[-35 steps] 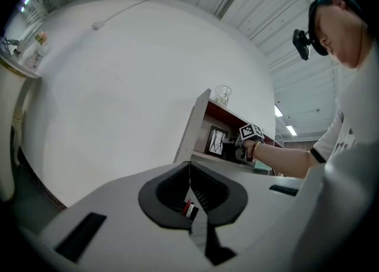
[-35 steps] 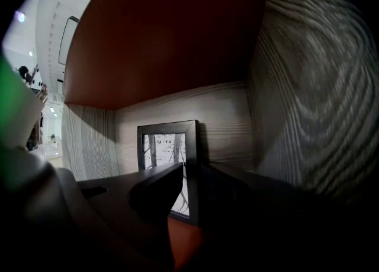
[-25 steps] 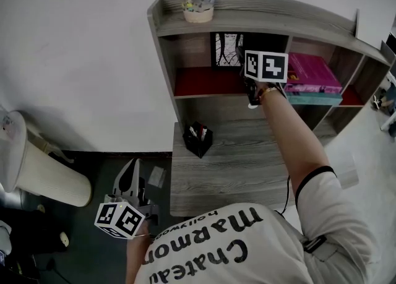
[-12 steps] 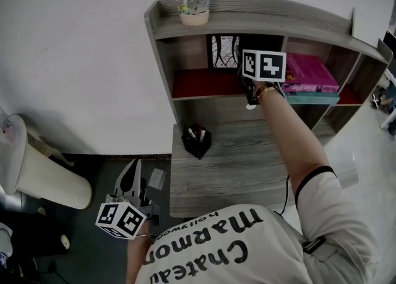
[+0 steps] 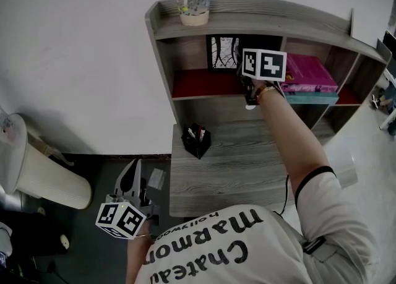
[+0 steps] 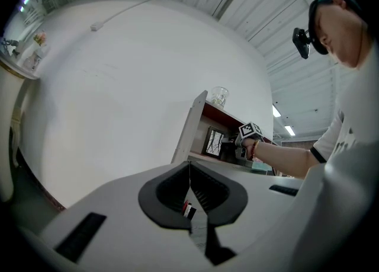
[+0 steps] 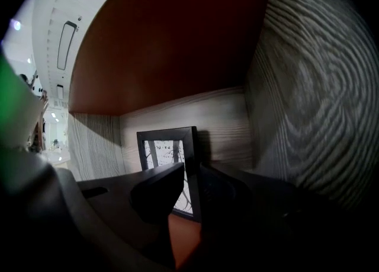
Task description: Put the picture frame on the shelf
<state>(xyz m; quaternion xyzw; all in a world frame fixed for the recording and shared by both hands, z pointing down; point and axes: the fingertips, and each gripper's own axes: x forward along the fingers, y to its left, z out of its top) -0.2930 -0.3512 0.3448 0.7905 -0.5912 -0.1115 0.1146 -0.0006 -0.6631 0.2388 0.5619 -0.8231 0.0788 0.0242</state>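
The black picture frame [image 5: 224, 52] with its branch print stands upright on the red shelf [image 5: 198, 83], leaning against the back wall. In the right gripper view the frame [image 7: 161, 152] is just beyond the jaw tips. My right gripper [image 5: 242, 71] reaches level into that compartment. Its jaws [image 7: 192, 173] have just been closing to a narrow gap with nothing pressed between them. My left gripper [image 5: 132, 168] hangs low beside the desk, and its jaws [image 6: 189, 167] meet at the tips with nothing in them.
A clear cup [image 5: 195, 1] stands on the shelf unit's top. Pink and teal books [image 5: 312, 73] lie in the right compartment. A black pen holder [image 5: 197, 140] sits on the grey desk [image 5: 235, 171]. A white bin [image 5: 43, 180] stands at the left.
The head view has shifted slightly. Both grippers and the frame keep their places.
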